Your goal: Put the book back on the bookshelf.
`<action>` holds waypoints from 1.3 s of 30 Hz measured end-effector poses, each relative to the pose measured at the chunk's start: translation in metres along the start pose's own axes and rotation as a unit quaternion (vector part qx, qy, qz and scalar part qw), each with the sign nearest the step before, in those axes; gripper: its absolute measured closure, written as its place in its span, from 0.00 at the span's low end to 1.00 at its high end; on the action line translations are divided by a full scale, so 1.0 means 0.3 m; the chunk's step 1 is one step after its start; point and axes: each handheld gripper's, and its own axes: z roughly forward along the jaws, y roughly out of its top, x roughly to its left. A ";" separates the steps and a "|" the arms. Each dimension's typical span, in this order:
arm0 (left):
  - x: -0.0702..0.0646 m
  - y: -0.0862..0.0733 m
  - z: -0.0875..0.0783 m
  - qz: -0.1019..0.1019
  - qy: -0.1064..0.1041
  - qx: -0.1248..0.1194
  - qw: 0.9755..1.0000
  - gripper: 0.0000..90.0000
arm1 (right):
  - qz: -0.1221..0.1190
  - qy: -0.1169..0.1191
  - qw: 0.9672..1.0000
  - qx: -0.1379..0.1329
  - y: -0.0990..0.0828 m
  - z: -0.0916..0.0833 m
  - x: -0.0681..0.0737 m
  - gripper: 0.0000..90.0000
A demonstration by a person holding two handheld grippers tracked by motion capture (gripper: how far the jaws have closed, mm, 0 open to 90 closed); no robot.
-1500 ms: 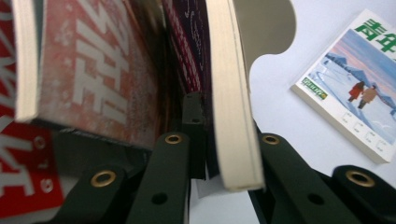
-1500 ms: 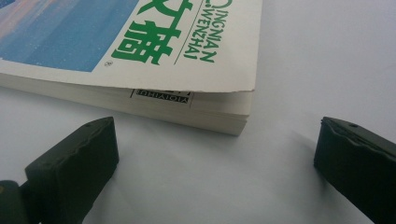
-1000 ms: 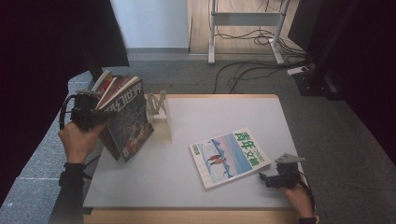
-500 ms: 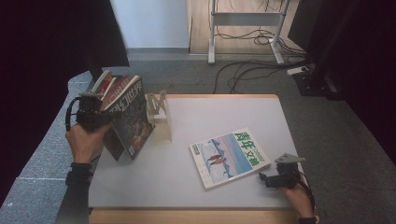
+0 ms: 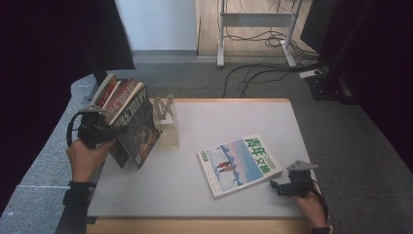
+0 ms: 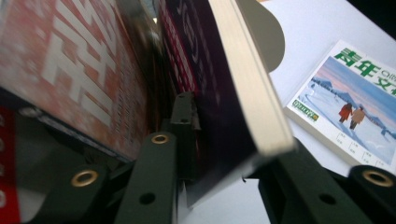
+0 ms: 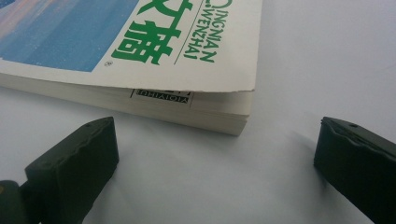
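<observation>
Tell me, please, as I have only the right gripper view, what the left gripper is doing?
Observer: The left gripper is at the table's left edge. A dark book is between its jaws, which have just been opening.
Operator: Is that book standing or lying flat?
Observer: It stands tilted against red books, next to a white stand.
Operator: How does my magazine lie on the table?
Observer: The magazine lies flat, cover up and askew to the table's edges. The right gripper is open just off its near right corner.
</observation>
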 end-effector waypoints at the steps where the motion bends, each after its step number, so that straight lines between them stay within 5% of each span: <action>1: 0.001 -0.009 0.001 -0.002 -0.001 -0.003 1.000 0.80 | 0.000 0.000 1.000 0.000 0.000 0.000 0.000 0.00; 11: 0.017 -0.125 0.024 -0.010 0.003 -0.018 1.000 0.73 | -0.001 0.000 1.000 0.001 0.000 0.000 0.000 0.00; 23: 0.007 -0.246 0.094 0.001 0.014 0.008 1.000 0.82 | 0.000 -0.001 1.000 0.002 0.000 -0.001 0.002 0.00; 26: 0.005 -0.251 0.109 0.001 0.020 0.008 1.000 0.89 | 0.000 -0.001 1.000 0.002 0.000 -0.001 0.002 0.00; 39: -0.010 -0.202 0.159 0.006 0.033 0.008 0.999 0.89 | 0.000 -0.001 1.000 0.002 0.000 -0.001 0.002 0.00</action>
